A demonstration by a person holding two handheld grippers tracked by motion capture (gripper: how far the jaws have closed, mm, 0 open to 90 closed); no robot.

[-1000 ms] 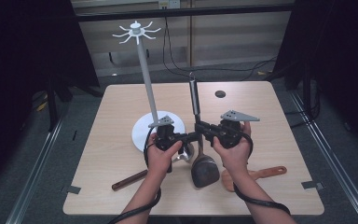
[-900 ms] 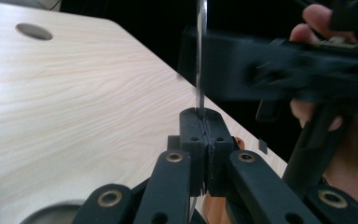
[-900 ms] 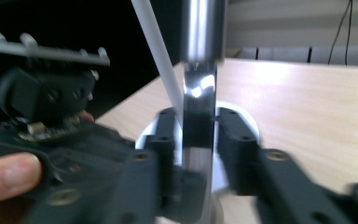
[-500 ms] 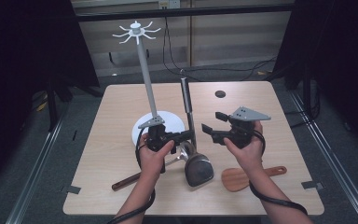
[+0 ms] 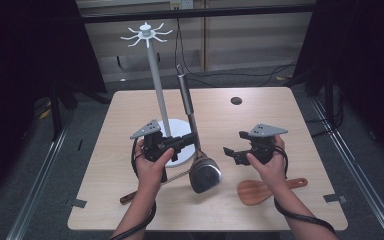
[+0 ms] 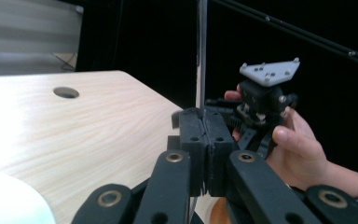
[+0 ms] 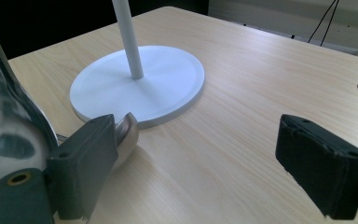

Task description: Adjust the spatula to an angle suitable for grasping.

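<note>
A steel ladle (image 5: 205,174) stands nearly upright, bowl low over the table and handle (image 5: 186,105) pointing up. My left gripper (image 5: 192,140) is shut on the lower handle; in the left gripper view its jaws (image 6: 206,140) press together on the thin handle (image 6: 201,56). My right gripper (image 5: 230,152) is to the right of the bowl and apart from it. Its jaws have just been opening and now stand wide (image 7: 209,163) with nothing between them. The ladle bowl (image 7: 4,135) sits just beyond its left pad (image 7: 88,163).
A white utensil stand (image 5: 156,80) with a round base (image 5: 180,127) rises behind the left gripper. A wooden spatula (image 5: 260,190) lies by my right hand. A brown-handled utensil (image 5: 130,196) lies at the front left. A cable hole (image 5: 236,100) sits at the back.
The right gripper has let go of the ladle, opened and moved off to the right and down. The left gripper has carried the ladle leftward and a little up.
</note>
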